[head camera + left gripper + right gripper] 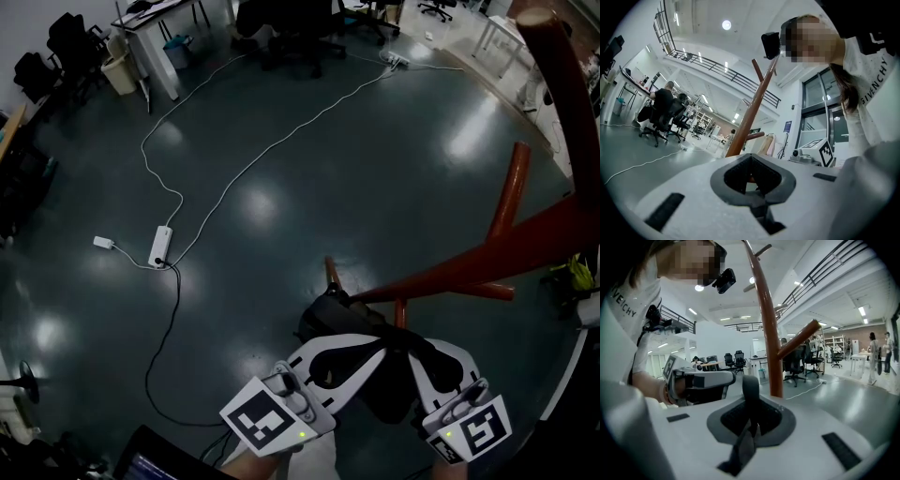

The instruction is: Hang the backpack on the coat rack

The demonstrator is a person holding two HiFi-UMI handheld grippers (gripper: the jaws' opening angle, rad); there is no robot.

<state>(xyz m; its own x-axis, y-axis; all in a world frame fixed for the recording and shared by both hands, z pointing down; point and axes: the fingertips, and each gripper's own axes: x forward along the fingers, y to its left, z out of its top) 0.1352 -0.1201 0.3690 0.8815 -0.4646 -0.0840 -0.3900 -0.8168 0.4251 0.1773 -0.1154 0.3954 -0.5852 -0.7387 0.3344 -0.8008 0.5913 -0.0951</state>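
The coat rack [487, 253], of red-brown wood, leans in from the right of the head view. Its post and pegs cross above the two grippers and cover the floor behind them. The backpack [384, 389] is a dark mass low in that view. It hangs between the grippers at the near side of the rack's post and is on none of the pegs.

The right gripper [751, 405] has its jaws closed on a dark strap [751, 390], which loops up out of the pads and runs back down the seam. The left gripper [751, 165] also has its jaws together, with a thin dark band pinched in the seam. The band looks like part of the backpack, though little of it shows.

On the dark, shiny floor to the left lies a white power strip [160, 247]. A long white cable [281, 141] runs from it to the far side, where black office chairs [291, 28] and a pale bin [120, 73] stand by desks. In the left gripper view a seated person [663, 101] is far off at a desk.

Most of the backpack is hidden by the grippers' white bodies, so its shape is hard to make out. The rack's top and foot are cut off in the head view. A yellow-green object [577, 274] at the right edge is too small to identify.
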